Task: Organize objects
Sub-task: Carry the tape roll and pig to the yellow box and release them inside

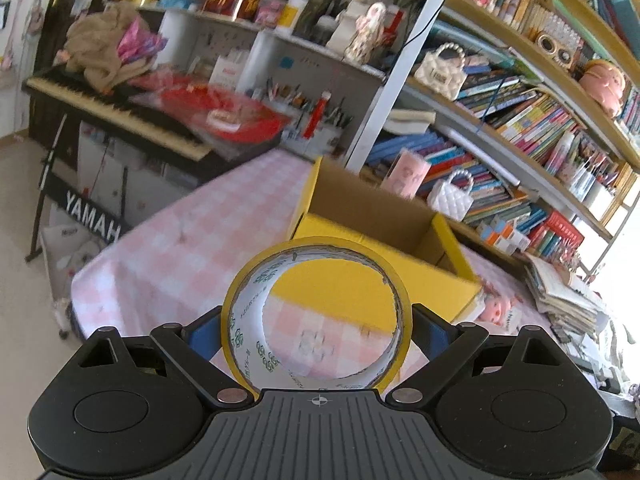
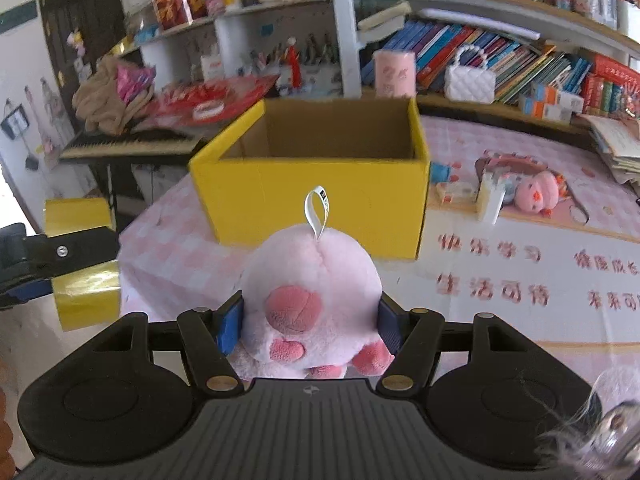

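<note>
My left gripper [image 1: 316, 330] is shut on a roll of yellow tape [image 1: 244, 292], held above the pink checked tablecloth [image 1: 180, 240] just in front of the open yellow cardboard box [image 1: 436, 280]. The same tape roll [image 2: 82, 288] and left gripper show at the left edge of the right wrist view. My right gripper [image 2: 310, 322] is shut on a pink plush toy [image 2: 312, 272] with a white loop tag, held above the table before the yellow box [image 2: 320, 196], whose inside looks empty.
A second pink plush [image 2: 536, 196], small cartons and a pouch lie on the table right of the box. A Yamaha keyboard [image 1: 120, 116] stands beyond the table's left end. Bookshelves [image 1: 520, 120] line the far side. A stack of books [image 1: 564, 296] sits at the right.
</note>
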Motion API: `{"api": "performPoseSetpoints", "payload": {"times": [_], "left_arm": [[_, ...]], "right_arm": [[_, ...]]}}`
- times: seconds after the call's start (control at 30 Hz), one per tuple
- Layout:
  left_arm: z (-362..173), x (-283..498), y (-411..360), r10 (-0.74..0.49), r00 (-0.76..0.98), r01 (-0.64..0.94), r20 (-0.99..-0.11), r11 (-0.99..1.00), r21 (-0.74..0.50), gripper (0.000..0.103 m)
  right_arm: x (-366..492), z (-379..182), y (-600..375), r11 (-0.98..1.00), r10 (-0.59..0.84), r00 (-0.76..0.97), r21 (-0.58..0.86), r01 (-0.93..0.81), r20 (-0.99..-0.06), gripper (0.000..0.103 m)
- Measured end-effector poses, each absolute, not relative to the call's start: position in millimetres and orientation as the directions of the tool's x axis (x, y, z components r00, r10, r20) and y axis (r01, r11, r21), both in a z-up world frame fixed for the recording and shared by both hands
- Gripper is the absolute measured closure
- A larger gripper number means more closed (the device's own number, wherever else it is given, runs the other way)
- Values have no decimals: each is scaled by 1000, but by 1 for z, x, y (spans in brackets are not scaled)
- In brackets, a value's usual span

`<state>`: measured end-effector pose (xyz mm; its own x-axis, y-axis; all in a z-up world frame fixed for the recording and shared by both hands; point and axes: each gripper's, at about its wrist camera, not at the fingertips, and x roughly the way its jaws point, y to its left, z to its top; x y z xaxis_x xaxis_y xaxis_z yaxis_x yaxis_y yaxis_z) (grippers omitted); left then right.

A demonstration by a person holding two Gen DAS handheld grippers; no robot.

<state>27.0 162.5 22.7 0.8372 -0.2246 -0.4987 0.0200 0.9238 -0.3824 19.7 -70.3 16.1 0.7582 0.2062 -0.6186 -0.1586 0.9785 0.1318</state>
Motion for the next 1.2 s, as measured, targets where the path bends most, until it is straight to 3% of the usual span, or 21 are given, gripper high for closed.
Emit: {"api": "performPoseSetpoints", "payload": {"times": [0.23, 0.4, 0.57, 0.9, 1.2], "left_arm": [[60, 73, 148, -233, 890, 92, -392, 934, -346, 8], [69, 109, 132, -236, 899, 118, -369, 942, -314, 8], [61, 153, 111, -231, 885, 116, -404, 950, -290, 8], [25, 219, 80, -147, 820, 48, -553, 981, -190, 8], [5, 237, 64, -63, 768, 10, -637, 996, -87, 8]], "right_arm": [[60, 61, -88, 985, 166, 866, 114, -127, -471, 40], [104, 75, -92, 987, 158, 895, 65, -144, -418, 39], [152, 60, -96, 983, 178, 877, 38, -180, -447, 39], [220, 11, -84, 923, 254, 790, -105, -370, -558, 43], [256, -5, -85, 872, 331, 688, -68, -484, -646, 43]]}}
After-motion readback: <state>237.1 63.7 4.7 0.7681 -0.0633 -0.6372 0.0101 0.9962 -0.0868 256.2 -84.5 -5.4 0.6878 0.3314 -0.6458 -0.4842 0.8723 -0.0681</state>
